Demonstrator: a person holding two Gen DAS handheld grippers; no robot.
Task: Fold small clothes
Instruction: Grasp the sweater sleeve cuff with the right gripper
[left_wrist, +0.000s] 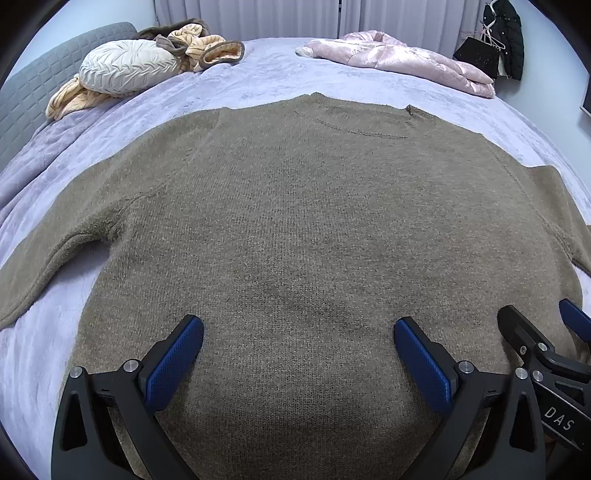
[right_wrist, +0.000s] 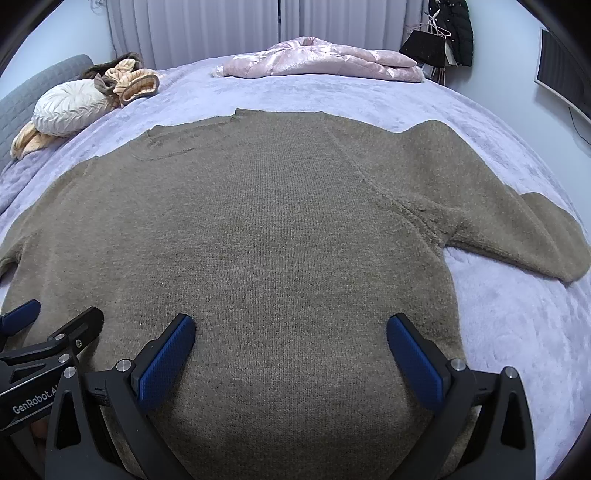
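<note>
An olive-brown knitted sweater (left_wrist: 295, 221) (right_wrist: 266, 229) lies spread flat on the bed, neckline at the far side, hem toward me, both sleeves out to the sides. My left gripper (left_wrist: 298, 326) hovers open over the near hem, blue pads wide apart, nothing between them. My right gripper (right_wrist: 290, 323) is open in the same way over the hem's right part. In the left wrist view the right gripper (left_wrist: 546, 325) shows at the lower right edge. The left gripper (right_wrist: 55, 317) appears at the lower left of the right wrist view.
A lilac plush blanket (left_wrist: 229, 85) (right_wrist: 509, 317) covers the bed. A cream round cushion (left_wrist: 125, 64) and peach-brown garments (left_wrist: 207, 48) lie at the far left by a grey headboard (left_wrist: 44, 77). A pink puffy jacket (left_wrist: 402, 55) lies far right. Dark clothes (left_wrist: 506, 37) hang beyond.
</note>
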